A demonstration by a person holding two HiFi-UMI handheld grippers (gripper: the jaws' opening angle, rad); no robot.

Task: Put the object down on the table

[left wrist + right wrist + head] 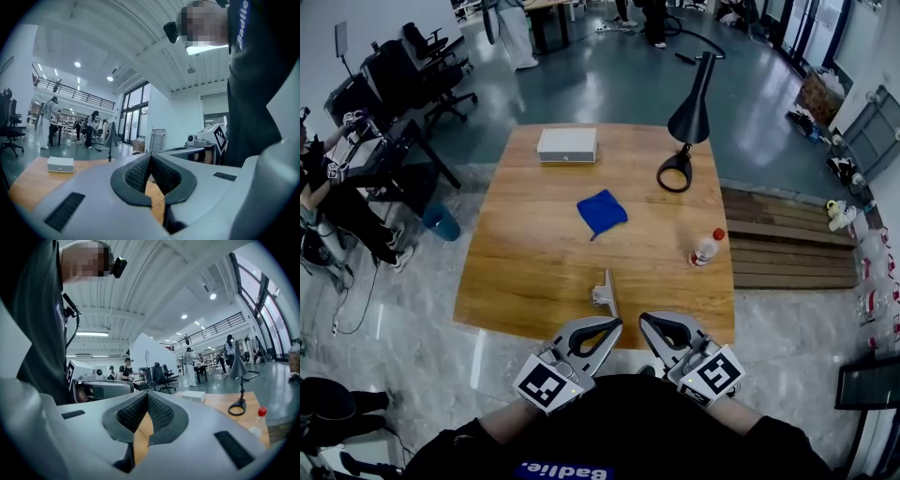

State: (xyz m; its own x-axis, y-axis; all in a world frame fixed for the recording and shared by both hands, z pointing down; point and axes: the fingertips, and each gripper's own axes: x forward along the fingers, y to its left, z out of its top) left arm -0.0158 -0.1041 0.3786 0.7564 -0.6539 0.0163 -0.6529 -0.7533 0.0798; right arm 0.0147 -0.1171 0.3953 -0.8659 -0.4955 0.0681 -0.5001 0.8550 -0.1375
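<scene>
A small silver-grey object [605, 291] lies on the wooden table [525, 262] close to its near edge. My left gripper [614, 325] hangs just below that edge, close to my body, shut with nothing between its pads. Beside it my right gripper [645, 322] is also shut and empty. The two tips point toward each other, a short gap apart. In the left gripper view the jaws [150, 154] meet at the tip over the table. In the right gripper view the jaws [147, 394] are pressed together too.
On the table stand a white box [566, 144] at the far edge, a blue cloth [601, 212] in the middle, a black desk lamp [686, 127] at the far right and a red-capped bottle [706, 247] at the right. People and office chairs [403, 70] are at the left.
</scene>
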